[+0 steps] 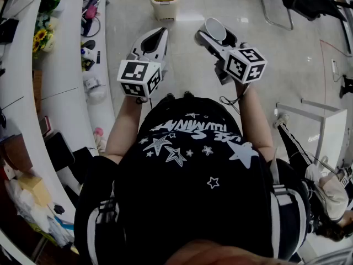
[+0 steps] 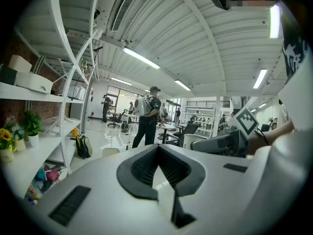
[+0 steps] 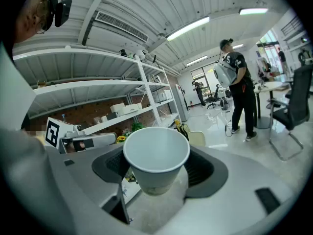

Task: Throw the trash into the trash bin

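though spread wide, right gripper (image 3: 157, 176) clasps cup (image 3: 156, 156)

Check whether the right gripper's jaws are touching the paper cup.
Touching. The right gripper view shows the paper cup between the right gripper jaws, with the dark pads pressed against its two sides and no gap showing.

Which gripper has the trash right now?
The right gripper, jaws clamped on a white paper cup; the left gripper has shut, empty jaws.
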### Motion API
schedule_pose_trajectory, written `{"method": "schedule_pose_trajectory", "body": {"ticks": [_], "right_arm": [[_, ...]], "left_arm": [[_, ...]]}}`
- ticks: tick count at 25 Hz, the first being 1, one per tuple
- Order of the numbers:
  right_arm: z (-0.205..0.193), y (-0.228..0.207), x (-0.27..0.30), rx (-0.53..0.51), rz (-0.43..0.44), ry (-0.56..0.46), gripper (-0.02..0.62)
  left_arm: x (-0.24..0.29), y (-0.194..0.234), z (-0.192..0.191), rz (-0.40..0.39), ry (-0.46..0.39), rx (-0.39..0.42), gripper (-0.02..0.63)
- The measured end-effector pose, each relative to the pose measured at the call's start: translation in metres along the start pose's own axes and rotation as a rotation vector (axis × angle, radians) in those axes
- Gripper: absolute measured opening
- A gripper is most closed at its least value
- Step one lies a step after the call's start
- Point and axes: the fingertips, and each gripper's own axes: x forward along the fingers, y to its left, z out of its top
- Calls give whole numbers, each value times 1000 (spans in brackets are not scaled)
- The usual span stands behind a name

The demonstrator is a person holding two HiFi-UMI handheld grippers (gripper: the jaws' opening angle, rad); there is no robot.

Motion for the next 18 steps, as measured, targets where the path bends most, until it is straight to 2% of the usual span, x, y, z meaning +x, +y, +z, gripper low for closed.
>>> {"method": "schedule_pose_trajectory", "body": {"ticks": [9,13,18], "right_arm": [[-6,0,26,-8,-14,12,333],[-6,-21,41,7,-6,28,333],[12,-56,69,17,26,27,333]], "left_arm": [[-3,38,-8,15,15,-18,9],[13,44,-11,30,22,-14,9],[45,63,-9,89,28,-30,9]]}}
